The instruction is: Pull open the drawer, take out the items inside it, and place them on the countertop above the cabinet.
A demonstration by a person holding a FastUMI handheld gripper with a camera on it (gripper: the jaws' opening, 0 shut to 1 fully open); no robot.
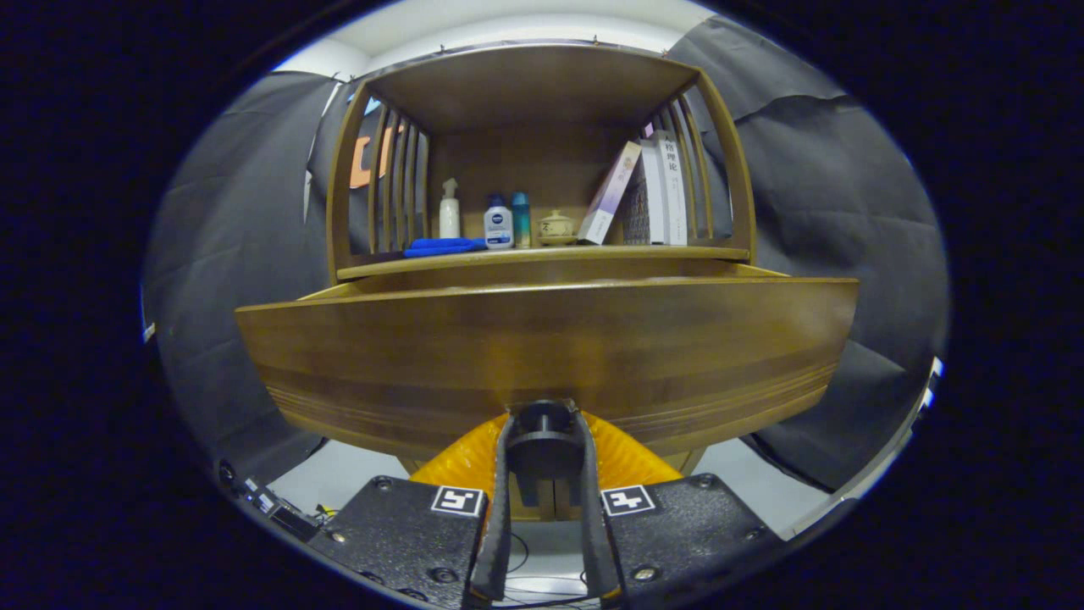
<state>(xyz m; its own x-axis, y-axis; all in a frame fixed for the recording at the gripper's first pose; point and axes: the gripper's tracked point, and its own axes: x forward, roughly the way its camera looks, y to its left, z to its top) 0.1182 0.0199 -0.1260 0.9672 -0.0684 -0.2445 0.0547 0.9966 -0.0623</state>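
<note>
Tool (544, 440) fingers clamped together, level.

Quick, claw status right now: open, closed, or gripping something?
Claw: closed on the drawer knob, both fingers pressing it; drawer pulled out toward the camera.

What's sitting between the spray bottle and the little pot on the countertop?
In the gripper view, two bottles stand between the spray bottle and the pot. The gripper is shut on the drawer knob.

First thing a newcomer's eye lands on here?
The wide wooden drawer front, pulled out and looming just ahead, with the claw closed on its dark round knob. Beyond it, the countertop holds a blue cloth, small bottles and leaning books.
</note>
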